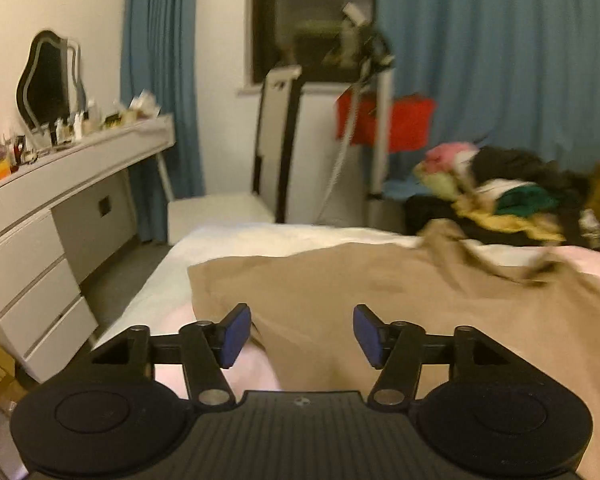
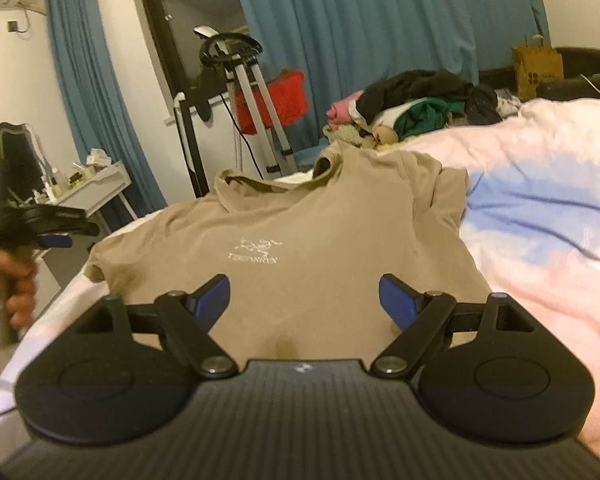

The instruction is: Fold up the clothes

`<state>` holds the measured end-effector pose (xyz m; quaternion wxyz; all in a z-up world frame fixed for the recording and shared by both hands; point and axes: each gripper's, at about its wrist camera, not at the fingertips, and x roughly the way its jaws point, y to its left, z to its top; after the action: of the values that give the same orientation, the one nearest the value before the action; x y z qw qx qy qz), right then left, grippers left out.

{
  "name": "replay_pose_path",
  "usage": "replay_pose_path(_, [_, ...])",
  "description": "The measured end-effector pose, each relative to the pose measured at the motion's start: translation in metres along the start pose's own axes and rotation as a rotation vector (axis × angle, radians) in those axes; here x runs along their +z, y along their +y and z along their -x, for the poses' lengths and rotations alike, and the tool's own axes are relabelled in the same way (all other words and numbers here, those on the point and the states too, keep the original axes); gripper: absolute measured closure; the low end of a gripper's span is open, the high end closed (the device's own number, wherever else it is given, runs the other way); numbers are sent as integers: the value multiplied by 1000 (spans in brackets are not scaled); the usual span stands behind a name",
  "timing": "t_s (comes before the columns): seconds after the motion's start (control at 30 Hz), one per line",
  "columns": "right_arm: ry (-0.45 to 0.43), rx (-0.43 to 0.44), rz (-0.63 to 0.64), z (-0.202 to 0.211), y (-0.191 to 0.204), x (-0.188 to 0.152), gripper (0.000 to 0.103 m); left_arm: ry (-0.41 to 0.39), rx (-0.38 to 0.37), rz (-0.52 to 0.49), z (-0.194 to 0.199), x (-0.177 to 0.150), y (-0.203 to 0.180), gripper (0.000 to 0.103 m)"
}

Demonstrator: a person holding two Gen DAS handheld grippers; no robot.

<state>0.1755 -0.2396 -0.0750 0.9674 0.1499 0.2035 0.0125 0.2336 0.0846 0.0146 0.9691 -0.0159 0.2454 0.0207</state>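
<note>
A tan T-shirt [image 2: 300, 240] with a white chest logo lies spread, front up, on the pink bedcover [image 2: 540, 260]. The left gripper [image 1: 302, 334] and right gripper [image 2: 304, 300] hover over its lower part, both spread wide and pinching nothing. Behind it to the right sits a heap of mixed clothes [image 2: 412, 108].

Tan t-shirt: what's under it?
The tan t-shirt lies logo-up on the pink duvet, with white sheet past its far edge. Anything directly beneath the shirt is covered.
</note>
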Motion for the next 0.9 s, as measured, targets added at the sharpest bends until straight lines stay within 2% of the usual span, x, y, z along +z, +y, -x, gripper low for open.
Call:
replay_pose_path(0.07, [-17,2,14,6,2,0,20,-6,-60,29,46,-22,-8,43])
replay_pose_path(0.17, [-43,6,35,16,5,0,20,-30,-104,47,102,-48,-23,43])
replay_pose_path(0.27, [-61,8,58,27,9,1,20,-55,-145,44,147,-70,-36,43])
replay_pose_path(0.37, [-92,3,78,45,14,0,20,-75,-174,38,176,-90,-41,42])
replay_pose_path(0.43, [-103,2,85,58,16,-1,20,-77,-184,41,184,-102,-36,42])
replay_pose_path(0.6, [-87,32,19,78,11,1,20,-28,-190,34,191,-127,-29,42])
replay_pose_path(0.7, [-96,46,-15,81,8,5,20,-19,-178,-3,188,-132,-30,42])
replay_pose_path(0.9, [-89,53,-92,78,-6,6,23,-12,-194,12,186,-134,-23,39])
